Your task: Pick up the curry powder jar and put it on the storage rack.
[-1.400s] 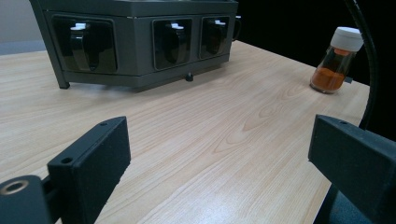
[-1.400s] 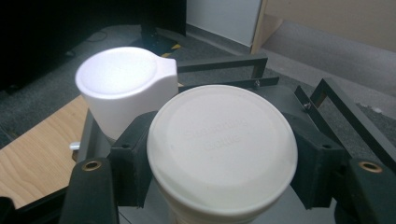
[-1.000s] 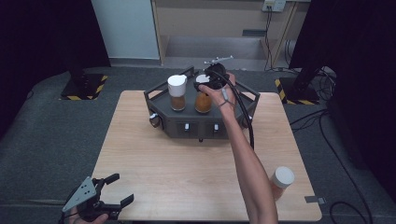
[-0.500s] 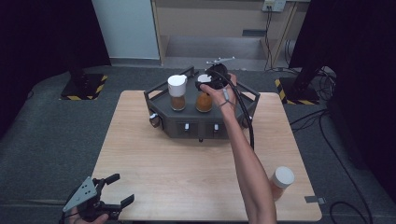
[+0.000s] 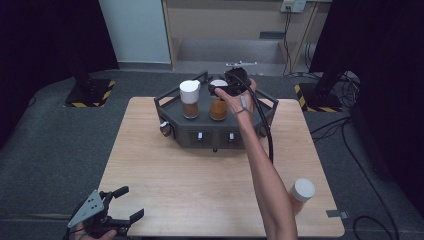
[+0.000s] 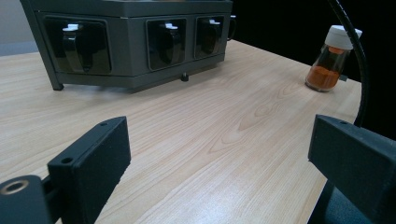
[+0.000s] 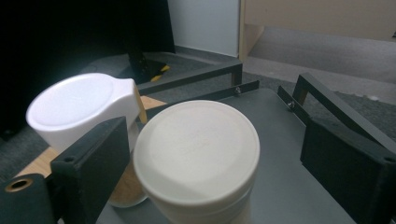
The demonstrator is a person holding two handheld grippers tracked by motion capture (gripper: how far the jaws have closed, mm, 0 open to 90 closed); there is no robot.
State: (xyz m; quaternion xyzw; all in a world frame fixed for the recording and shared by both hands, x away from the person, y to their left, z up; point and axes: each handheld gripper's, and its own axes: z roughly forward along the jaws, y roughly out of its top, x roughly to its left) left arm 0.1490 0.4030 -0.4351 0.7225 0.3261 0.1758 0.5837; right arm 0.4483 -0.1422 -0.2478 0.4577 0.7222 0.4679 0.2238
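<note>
While the left claw (image 5: 116, 210) idles wide open and empty at the near edge of the wooden surface (image 5: 190, 175), one orange-filled spice jar (image 5: 301, 194) waits at the near right corner, presumably next in line. Farther back, on top of the dark grey rack (image 5: 215, 131), the right claw (image 7: 205, 158) has just been opening: its jaws now stand clear on either side of the cream-lidded spice jar (image 7: 198, 149), released upright there. That jar sits between the jaws, just beside a white-capped jar (image 7: 79, 109), so both stand in a row.
</note>
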